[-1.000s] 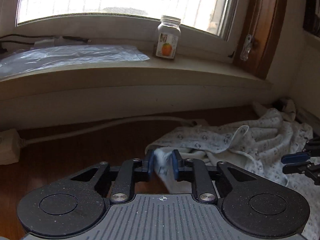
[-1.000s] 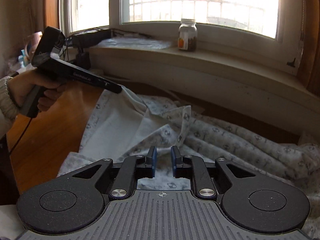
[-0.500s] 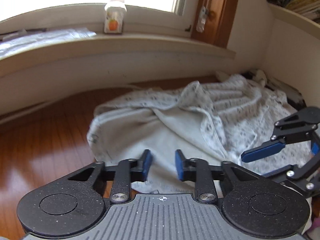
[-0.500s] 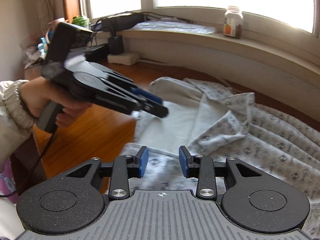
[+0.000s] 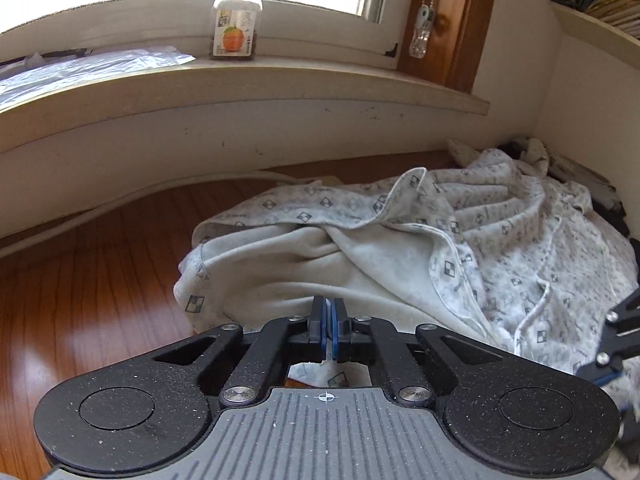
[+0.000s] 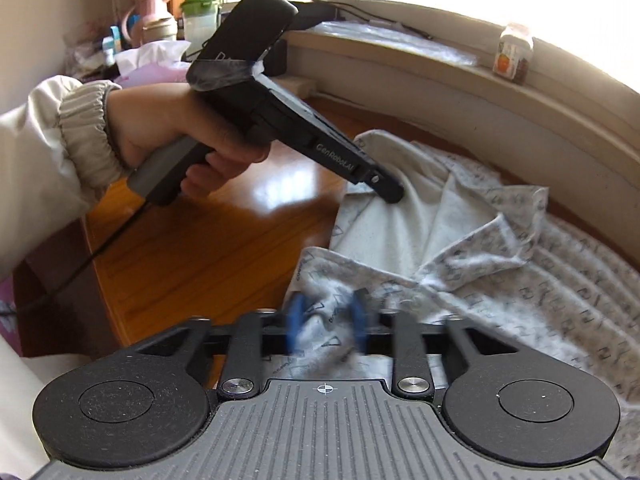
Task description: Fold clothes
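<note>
A: Left wrist view. Left gripper [image 5: 328, 334] has just been closing; its blue pads meet on the near hem of the patterned garment [image 5: 460, 240], which lies crumpled on the wooden floor [image 5: 88, 280] below the windowsill [image 5: 240, 80].

B: Right wrist view?

A: Right gripper [image 6: 326, 326] has also just been closing. Blurred, but the pads appear apart with a fold of garment [image 6: 520, 300] bunched between them.

B: Advice: confirm both pinches hold a single layer before lifting, then raise evenly.
</note>
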`<state>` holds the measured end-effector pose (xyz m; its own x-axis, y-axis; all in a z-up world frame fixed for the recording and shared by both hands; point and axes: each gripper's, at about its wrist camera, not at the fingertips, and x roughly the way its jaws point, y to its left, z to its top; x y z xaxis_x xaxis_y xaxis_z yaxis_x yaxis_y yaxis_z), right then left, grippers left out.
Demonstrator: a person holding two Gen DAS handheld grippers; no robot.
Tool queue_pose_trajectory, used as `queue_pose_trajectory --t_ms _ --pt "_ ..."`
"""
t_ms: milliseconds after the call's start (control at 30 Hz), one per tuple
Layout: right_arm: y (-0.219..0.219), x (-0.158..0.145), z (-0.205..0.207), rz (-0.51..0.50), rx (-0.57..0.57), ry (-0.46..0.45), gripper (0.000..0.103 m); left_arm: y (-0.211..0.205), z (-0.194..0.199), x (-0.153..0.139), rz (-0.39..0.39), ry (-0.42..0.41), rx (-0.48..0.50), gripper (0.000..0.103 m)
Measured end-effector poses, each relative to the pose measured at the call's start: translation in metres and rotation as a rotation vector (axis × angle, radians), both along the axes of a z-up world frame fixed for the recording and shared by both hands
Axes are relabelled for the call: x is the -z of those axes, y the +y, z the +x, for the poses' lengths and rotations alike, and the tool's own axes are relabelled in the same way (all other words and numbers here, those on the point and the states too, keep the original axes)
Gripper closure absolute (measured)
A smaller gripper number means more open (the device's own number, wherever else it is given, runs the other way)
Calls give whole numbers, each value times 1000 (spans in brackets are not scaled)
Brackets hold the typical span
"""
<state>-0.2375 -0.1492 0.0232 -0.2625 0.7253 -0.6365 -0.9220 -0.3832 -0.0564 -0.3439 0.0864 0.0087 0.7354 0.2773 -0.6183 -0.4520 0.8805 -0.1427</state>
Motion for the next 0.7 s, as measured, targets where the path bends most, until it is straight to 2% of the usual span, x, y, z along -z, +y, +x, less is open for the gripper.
queue_pose_trajectory --t_ms 167,333,400,467,567,700 --pt "-3 -27 42 75 79 45 98 -2 1 -1 6 13 -13 98" --pt "-10 -49 100 123 200 184 101 -15 -1 -10 41 13 -37 96" --pt "-11 -49 115 128 249 189 101 -24 -3 -15 66 3 -36 96" --pt "-10 -45 126 115 280 186 101 -35 -4 -20 58 -18 10 96" --pt "-9 -36 120 82 254 184 101 -47 -1 -19 68 -7 49 96" --pt "-6 -32 79 50 164 146 98 -44 4 -10 55 18 53 96"
